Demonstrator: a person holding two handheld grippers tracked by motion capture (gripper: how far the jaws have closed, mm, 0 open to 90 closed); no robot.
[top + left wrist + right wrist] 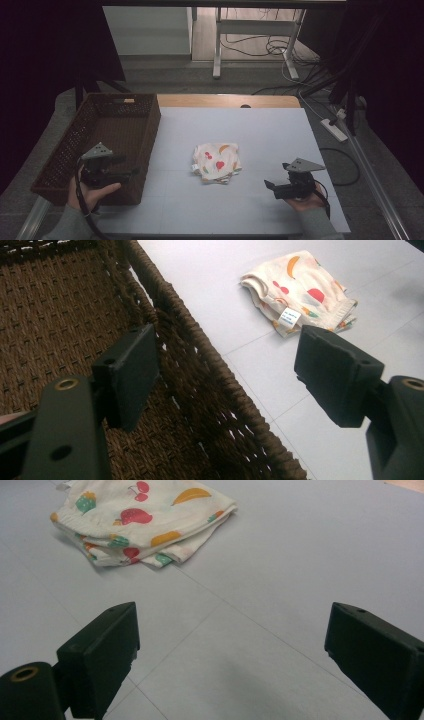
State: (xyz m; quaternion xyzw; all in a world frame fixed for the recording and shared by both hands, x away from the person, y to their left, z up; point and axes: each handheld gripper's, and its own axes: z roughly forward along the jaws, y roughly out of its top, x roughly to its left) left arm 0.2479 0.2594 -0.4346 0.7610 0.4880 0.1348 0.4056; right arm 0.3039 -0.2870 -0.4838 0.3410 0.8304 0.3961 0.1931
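Note:
A folded cream cloth with a fruit print (216, 162) lies in the middle of the pale table (260, 135). It shows ahead of the left gripper's jaws (300, 287) and far ahead of the right gripper's jaws (142, 522). My left gripper (134, 171) hovers over the right wall of the brown wicker basket (102, 140), open, one jaw over the basket and one over the table (227, 367). My right gripper (268, 184) is held near the table's front right, open and empty, pointing left toward the cloth.
The wicker basket (60, 315) is empty and fills the table's left side. Desk legs and loose cables (280, 47) lie on the floor beyond the far edge. A power strip (334, 129) rests off the right edge.

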